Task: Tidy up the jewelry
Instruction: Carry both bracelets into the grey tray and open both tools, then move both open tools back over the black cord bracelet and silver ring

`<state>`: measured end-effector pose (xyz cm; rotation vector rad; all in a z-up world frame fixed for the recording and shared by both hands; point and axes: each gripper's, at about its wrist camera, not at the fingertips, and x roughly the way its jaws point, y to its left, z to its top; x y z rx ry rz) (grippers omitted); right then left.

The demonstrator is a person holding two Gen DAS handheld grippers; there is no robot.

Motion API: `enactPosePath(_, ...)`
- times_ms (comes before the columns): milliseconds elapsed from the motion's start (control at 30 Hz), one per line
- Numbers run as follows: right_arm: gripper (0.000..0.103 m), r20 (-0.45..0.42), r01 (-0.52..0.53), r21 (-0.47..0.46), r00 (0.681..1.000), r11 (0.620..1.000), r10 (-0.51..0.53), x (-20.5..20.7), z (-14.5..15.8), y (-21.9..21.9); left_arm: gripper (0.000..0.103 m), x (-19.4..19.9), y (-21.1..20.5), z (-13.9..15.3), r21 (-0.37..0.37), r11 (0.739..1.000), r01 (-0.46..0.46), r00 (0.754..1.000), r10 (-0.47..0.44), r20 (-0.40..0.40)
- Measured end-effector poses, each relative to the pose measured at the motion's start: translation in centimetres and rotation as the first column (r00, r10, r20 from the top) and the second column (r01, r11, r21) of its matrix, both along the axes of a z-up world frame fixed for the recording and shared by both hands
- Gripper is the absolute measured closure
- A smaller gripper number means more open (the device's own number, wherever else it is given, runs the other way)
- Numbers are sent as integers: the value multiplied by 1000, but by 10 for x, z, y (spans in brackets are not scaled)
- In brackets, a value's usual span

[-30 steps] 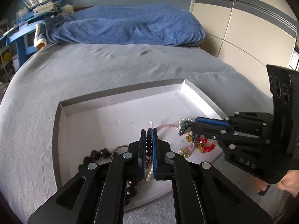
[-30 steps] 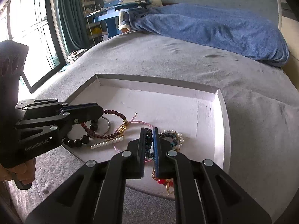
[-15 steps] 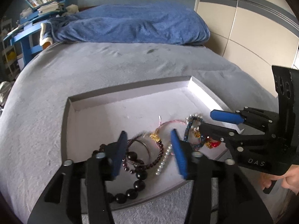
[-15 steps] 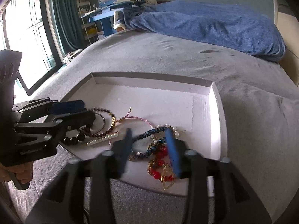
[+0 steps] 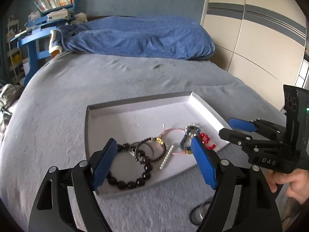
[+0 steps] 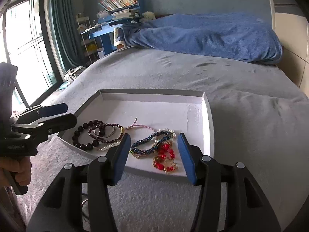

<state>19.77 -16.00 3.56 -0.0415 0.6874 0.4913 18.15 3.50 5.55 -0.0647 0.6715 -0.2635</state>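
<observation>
White tray (image 6: pixel 207 116), red beads (image 6: pixel 164 154), blue blanket (image 6: pixel 202 36), grey bed (image 6: pixel 251 106).

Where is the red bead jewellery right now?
The red bead jewellery lies in the shallow white cardboard tray, at its near right corner in the right wrist view, touching the dark blue beaded bracelet.

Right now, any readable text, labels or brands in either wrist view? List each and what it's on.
"DAS": on the right gripper body, left wrist view.
Label on the left gripper body, right wrist view: too blurred to read.
Book spines on the blue shelf: too small to read.
</observation>
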Motion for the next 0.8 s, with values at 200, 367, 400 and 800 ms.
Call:
enactPosePath(200,47,-9,-6,5,1000,1000,6,-19,-2,1,24,-21,2,-3,-6,1000,-5,1000,5,-9)
enactPosePath(367,43,-7,6,18,1000,1000,-6,-39,-4,-2,24,-47,5,-9,-16,1000,-13,1000,13,-25)
enactPosePath(400,42,-7,10,19,1000,1000,-10,-42,-5,-3,24,-51,6,-11,-18,1000,-15,1000,14,-27)
enactPosePath(800,40,-48,-28,-20,998,999,27,-82,-32,5,24,-90,0,-32,-17,1000,2,997,-4,-75)
